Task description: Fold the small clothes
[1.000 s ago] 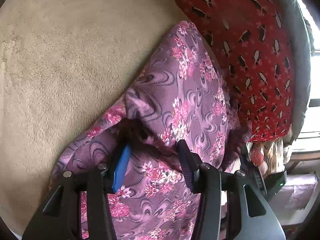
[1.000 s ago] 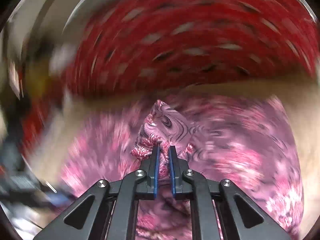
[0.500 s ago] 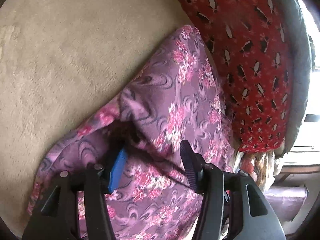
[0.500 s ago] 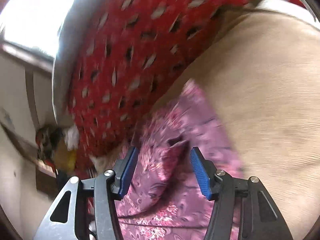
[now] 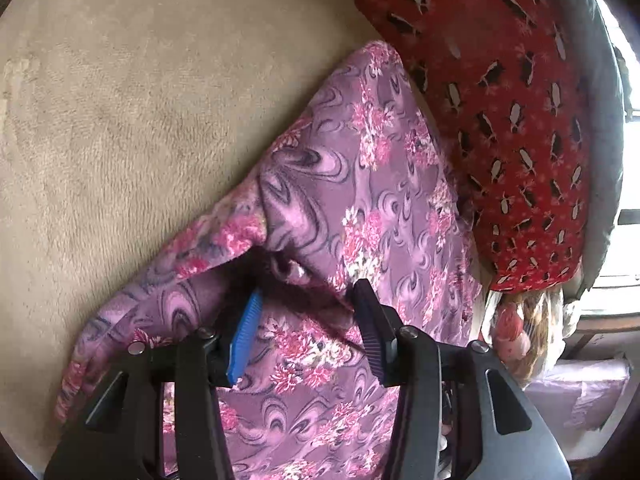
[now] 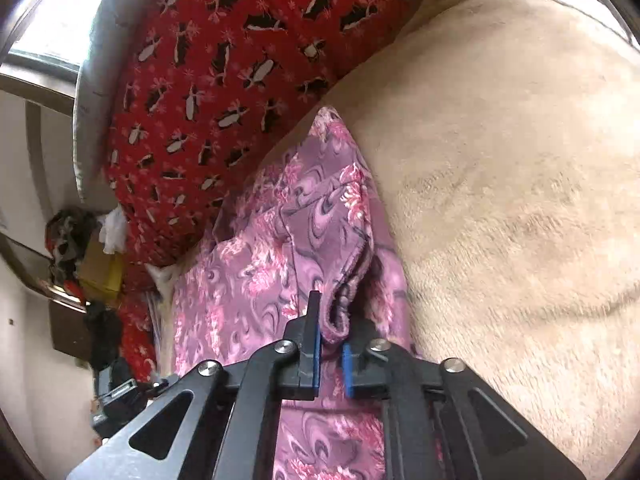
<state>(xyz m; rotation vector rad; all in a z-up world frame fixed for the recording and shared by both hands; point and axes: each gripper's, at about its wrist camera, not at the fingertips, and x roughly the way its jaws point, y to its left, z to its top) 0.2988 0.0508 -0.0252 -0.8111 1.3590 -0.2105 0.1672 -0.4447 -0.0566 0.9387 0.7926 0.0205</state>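
A purple garment with pink flowers (image 5: 360, 184) lies on a beige fleece blanket (image 5: 120, 120). My left gripper (image 5: 306, 300) is open, its fingers astride a raised fold of the garment, with cloth between them. In the right wrist view the same garment (image 6: 256, 272) runs up the middle. My right gripper (image 6: 332, 320) is shut on a rolled hem of the garment, which bulges between the blue pads.
A red pillow with a black and white pattern (image 5: 512, 100) lies beside the garment, also in the right wrist view (image 6: 208, 80). The beige blanket (image 6: 500, 200) spreads to the right. Clutter and a shelf (image 6: 76, 248) stand at the far left.
My right gripper was shut a second ago, opened half a second ago, and has now closed on the garment's hem. My left gripper stays open over the fold, barely moved.
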